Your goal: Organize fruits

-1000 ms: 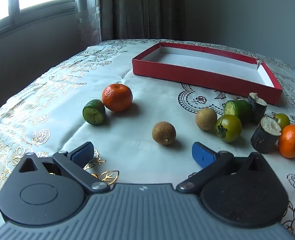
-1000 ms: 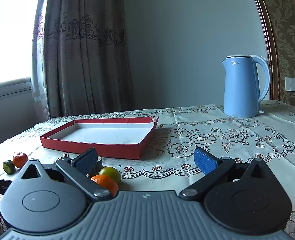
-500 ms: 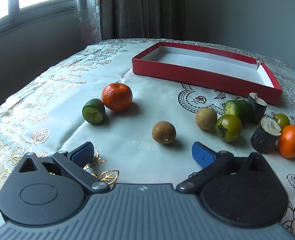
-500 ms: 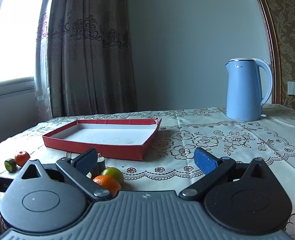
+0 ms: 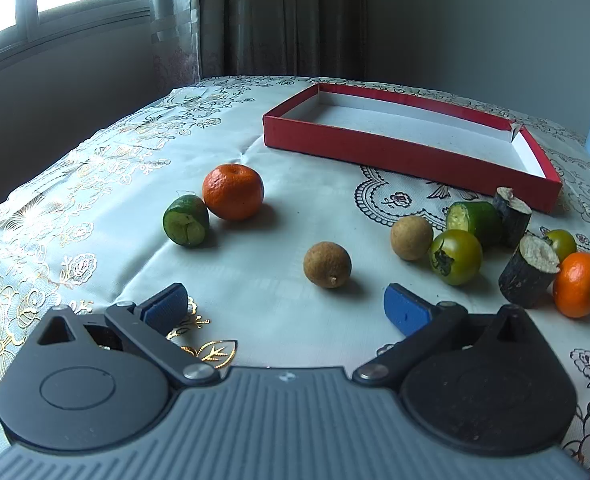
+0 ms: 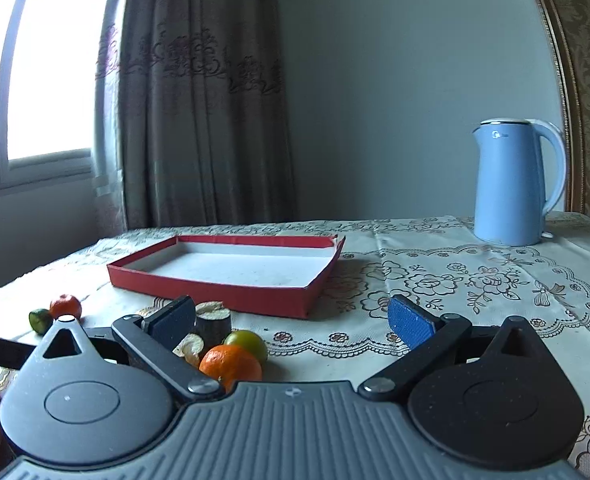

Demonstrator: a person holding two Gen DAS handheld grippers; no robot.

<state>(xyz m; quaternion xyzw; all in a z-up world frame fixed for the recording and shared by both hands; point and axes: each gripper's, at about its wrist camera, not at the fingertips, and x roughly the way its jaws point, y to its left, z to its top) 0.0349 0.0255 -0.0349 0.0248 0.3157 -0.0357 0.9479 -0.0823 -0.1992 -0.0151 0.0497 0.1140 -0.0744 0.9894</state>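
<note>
On the tabletop (image 5: 255, 160), covered with a pale cloth with flower patterns, the fruits lie loose in front of a shallow red box (image 5: 411, 156) with a white inside, and nothing is in the box. The left gripper (image 5: 285, 306) hangs low over the cloth with its blue pads wide apart and holds nothing. Just ahead of it, between the two pads, lies a brown round fruit (image 5: 327, 265), apart from both. To the far left an orange mandarin (image 5: 233, 191) touches a cut green fruit (image 5: 186, 220). To the right a second brown fruit (image 5: 411, 232) sits against a green tomato-like fruit (image 5: 456, 257), with a green cut piece (image 5: 475, 222) and two dark stubs with pale cut tops (image 5: 530, 270) behind and beside it, then a small green fruit (image 5: 561, 243) and a second mandarin (image 5: 579, 284).

In the right wrist view the right gripper (image 6: 291, 320) is also wide open and empty, held near the right group of fruits, which shows beside its left pad. A blue kettle (image 6: 511, 184) stands far back on the right, well apart from the box
</note>
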